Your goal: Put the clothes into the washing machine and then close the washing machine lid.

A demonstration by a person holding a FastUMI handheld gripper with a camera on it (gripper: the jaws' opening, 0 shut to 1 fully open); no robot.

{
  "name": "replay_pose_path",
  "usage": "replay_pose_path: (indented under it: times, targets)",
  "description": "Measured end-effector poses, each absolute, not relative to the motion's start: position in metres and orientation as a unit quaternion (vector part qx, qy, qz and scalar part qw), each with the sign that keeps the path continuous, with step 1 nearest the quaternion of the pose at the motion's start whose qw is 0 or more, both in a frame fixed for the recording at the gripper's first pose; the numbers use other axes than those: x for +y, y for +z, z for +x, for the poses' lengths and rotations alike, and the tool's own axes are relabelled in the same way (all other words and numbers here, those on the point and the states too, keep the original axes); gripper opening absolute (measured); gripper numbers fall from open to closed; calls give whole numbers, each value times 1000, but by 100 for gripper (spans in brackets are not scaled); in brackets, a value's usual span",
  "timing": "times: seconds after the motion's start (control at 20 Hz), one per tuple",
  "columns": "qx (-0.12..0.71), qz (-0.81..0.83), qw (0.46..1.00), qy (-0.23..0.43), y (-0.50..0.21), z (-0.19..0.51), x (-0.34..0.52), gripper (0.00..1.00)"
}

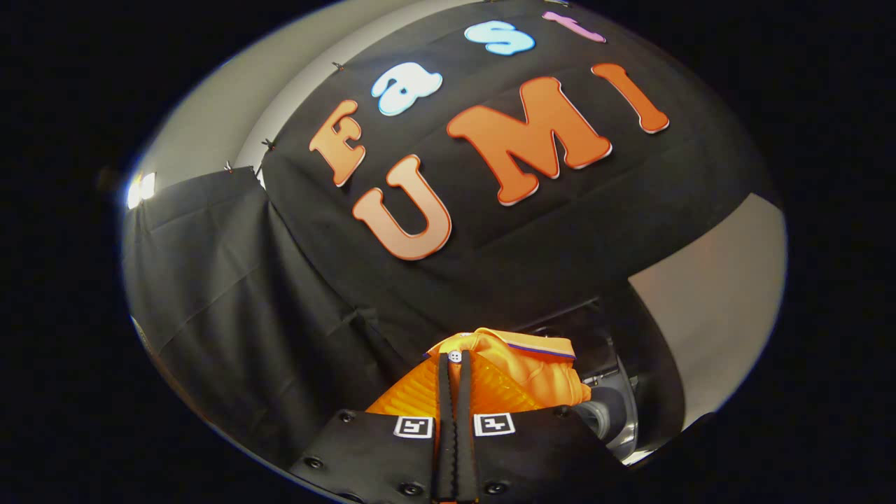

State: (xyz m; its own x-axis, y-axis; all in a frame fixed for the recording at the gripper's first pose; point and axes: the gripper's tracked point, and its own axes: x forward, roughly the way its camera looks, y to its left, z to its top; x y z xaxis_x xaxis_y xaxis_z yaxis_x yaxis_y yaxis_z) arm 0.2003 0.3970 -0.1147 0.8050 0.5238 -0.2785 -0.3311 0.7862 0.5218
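Note:
My gripper (454,358) is shut on an orange garment (532,371), a shirt with a collar and a small white button. The fabric is pinched between the two fingers and bunches up just ahead of them and to their right. Below and to the right of the garment, part of the washing machine (616,413) shows: a grey rounded rim and a dark opening. The gripper is held tilted, well above the machine.
The booth's black cloth wall (315,294) hangs straight ahead and to the left. A pale wall panel (707,308) stands to the right, behind the machine. A bright lamp (140,187) glares at the far left.

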Motion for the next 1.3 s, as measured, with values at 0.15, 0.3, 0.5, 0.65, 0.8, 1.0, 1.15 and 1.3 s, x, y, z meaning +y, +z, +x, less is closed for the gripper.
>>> replay_pose_path:
  times: [0.15,0.3,0.5,0.65,0.8,1.0,1.15,1.3]
  targets:
    - [272,222,909,223,-183,209,424,8]
    - [343,208,894,197,-254,214,429,8]
    - [404,188,881,156,-346,239,435,8]
    - [443,179,870,125,-390,255,435,8]
    - [490,175,849,95,-448,262,434,8]
    - [513,156,842,64,-481,272,429,8]
    - [511,145,846,51,-488,275,422,8]
    - [514,139,845,45,-496,274,421,8]
